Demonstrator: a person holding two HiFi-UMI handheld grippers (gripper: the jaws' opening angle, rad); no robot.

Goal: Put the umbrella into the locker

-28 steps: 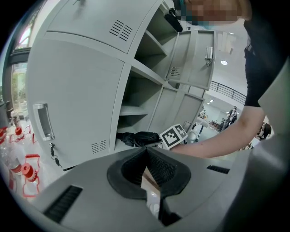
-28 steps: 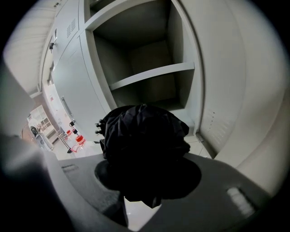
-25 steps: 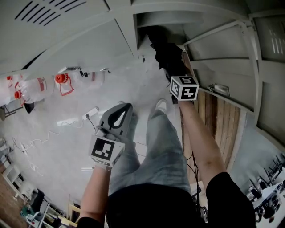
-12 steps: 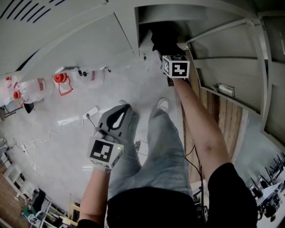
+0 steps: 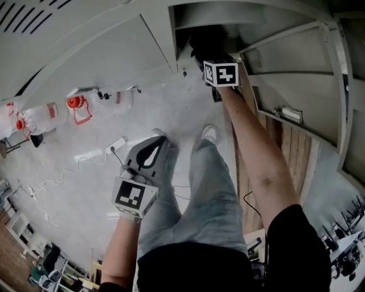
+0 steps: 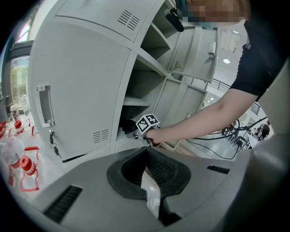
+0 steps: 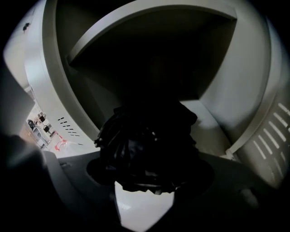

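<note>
The black folded umbrella [image 5: 206, 41] sits in the mouth of the lowest open grey locker compartment [image 5: 214, 16]. My right gripper [image 5: 212, 57] reaches into that opening, its marker cube just outside it. In the right gripper view the umbrella [image 7: 145, 140] fills the space between the jaws of the right gripper [image 7: 146, 158], which are opening; the bundle lies over the pale compartment floor [image 7: 145, 204]. My left gripper [image 5: 156, 138] hangs low over the floor, shut and empty. In the left gripper view the left gripper [image 6: 146, 150] points towards the lockers.
An open locker door [image 5: 288, 63] with a handle stands right of the compartment; closed doors [image 6: 81, 81] are to its left. Red-capped bottles [image 5: 80, 106] and a power strip with cables [image 5: 117, 144] lie on the floor. A wooden board [image 5: 285, 157] leans at right. The person's shoe [image 5: 207, 134] is below the locker.
The right gripper has pushed further into the locker opening with the umbrella. The left gripper has hardly moved.
</note>
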